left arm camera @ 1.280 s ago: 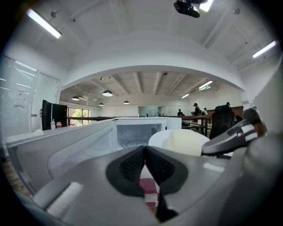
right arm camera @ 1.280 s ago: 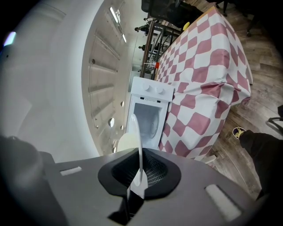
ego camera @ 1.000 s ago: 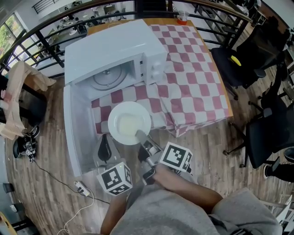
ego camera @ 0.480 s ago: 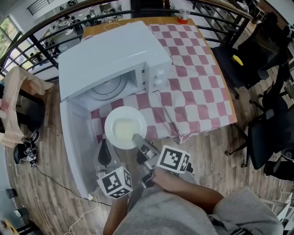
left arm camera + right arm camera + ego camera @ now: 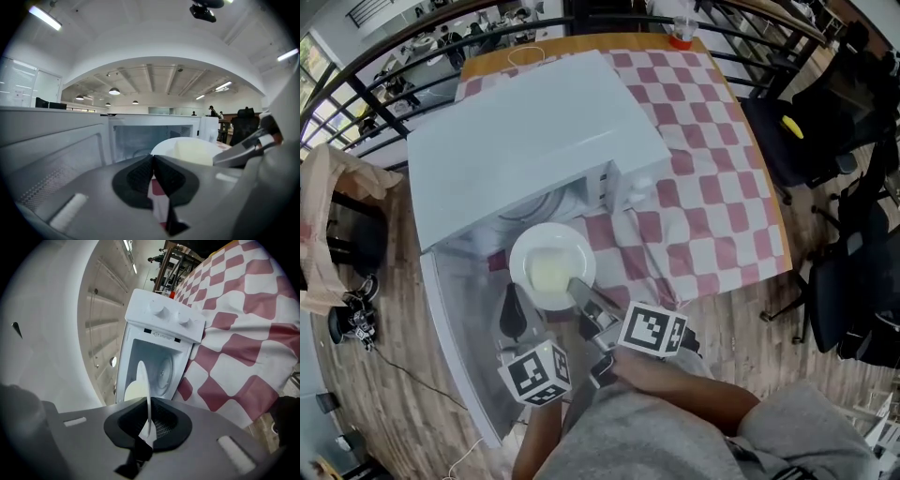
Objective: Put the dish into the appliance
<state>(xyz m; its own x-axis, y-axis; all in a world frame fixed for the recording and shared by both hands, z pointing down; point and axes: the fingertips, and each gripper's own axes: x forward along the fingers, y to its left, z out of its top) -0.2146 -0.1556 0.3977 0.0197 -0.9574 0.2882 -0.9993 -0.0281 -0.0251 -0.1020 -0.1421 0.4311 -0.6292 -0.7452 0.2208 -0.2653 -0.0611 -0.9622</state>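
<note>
A white plate (image 5: 549,264) hangs level at the open front of the white microwave (image 5: 525,150), just before its cavity and glass turntable (image 5: 165,371). My right gripper (image 5: 580,290) is shut on the plate's near rim; in the right gripper view the plate (image 5: 143,380) stands edge-on between the pads of that gripper (image 5: 149,428). My left gripper (image 5: 514,307) hovers to the lower left of the plate, over the open door (image 5: 464,337), shut with nothing in it. In the left gripper view the left gripper (image 5: 153,171) points at the cavity (image 5: 140,138), with the plate (image 5: 192,151) to its right.
The microwave stands on a table under a red-and-white checked cloth (image 5: 703,187), with a red cup (image 5: 680,37) at the far edge. Black chairs (image 5: 806,122) stand to the right, a railing (image 5: 384,103) behind, and a cable and bag lie on the wooden floor at left.
The plate, held in my right gripper, has come closer to the microwave's open front. The left gripper has kept its place beside it.
</note>
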